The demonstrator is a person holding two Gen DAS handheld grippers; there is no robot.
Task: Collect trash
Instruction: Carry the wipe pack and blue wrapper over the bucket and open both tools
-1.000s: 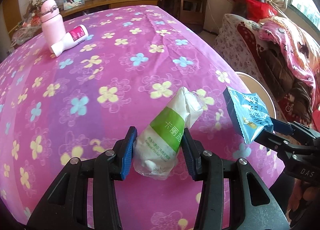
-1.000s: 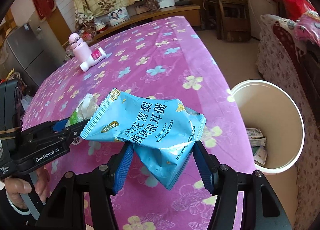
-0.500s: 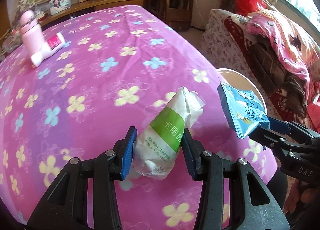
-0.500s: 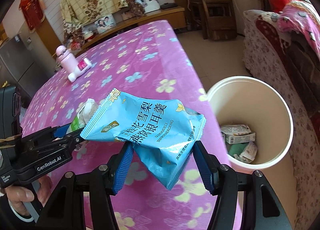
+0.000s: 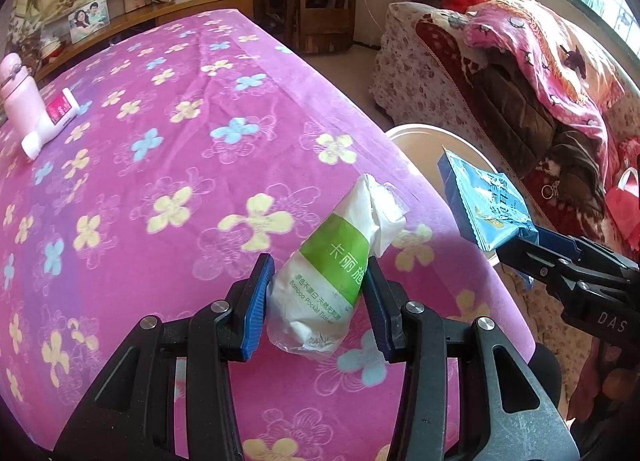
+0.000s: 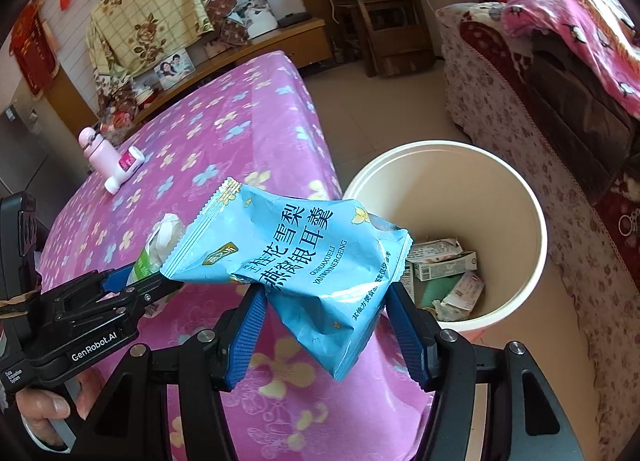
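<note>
Table [image 5: 168, 165]: covered by a magenta cloth printed with yellow and blue flowers; it fills most of both views, its near corner below the two grippers.
Sofa [image 6: 532, 109]: along the right of the room, draped in a floral cover with a pink blanket piled on top.
Bin [image 6: 524, 197]: round, cream, open-topped, standing on the floor just beside the table's right edge; flattened cartons and paper scraps lie at its bottom. In the left wrist view only a piece of its rim [image 5: 420, 131] shows past the table edge.
Right gripper [image 6: 332, 325]: held above the table corner near the bin's rim, its blue pads pressed on the lower part of the snack bag, jaws roughly half spread by the bag's bulk.
Left gripper [image 5: 318, 305]: over the table's near corner, to the left of the right gripper, jaws narrow and clamped on the tissue pack from both sides.
Snack bag [image 6: 296, 257]: crumpled light-blue foil bag with dark printed characters, held in the air, its right end overlapping the bin's opening in the right wrist view.
Tissue pack [image 5: 332, 265]: small white pocket pack with a green band, tilted up to the right, loose tissue sticking out of its top.
Pink bottle [image 5: 18, 101]: upright at the far left of the table.
White tube [image 5: 50, 121]: pink-labelled, leaning against the bottle, well apart from both grippers.
Hand [image 6: 48, 409]: fingers wrapped on the left gripper's handle at the lower left of the right wrist view.
</note>
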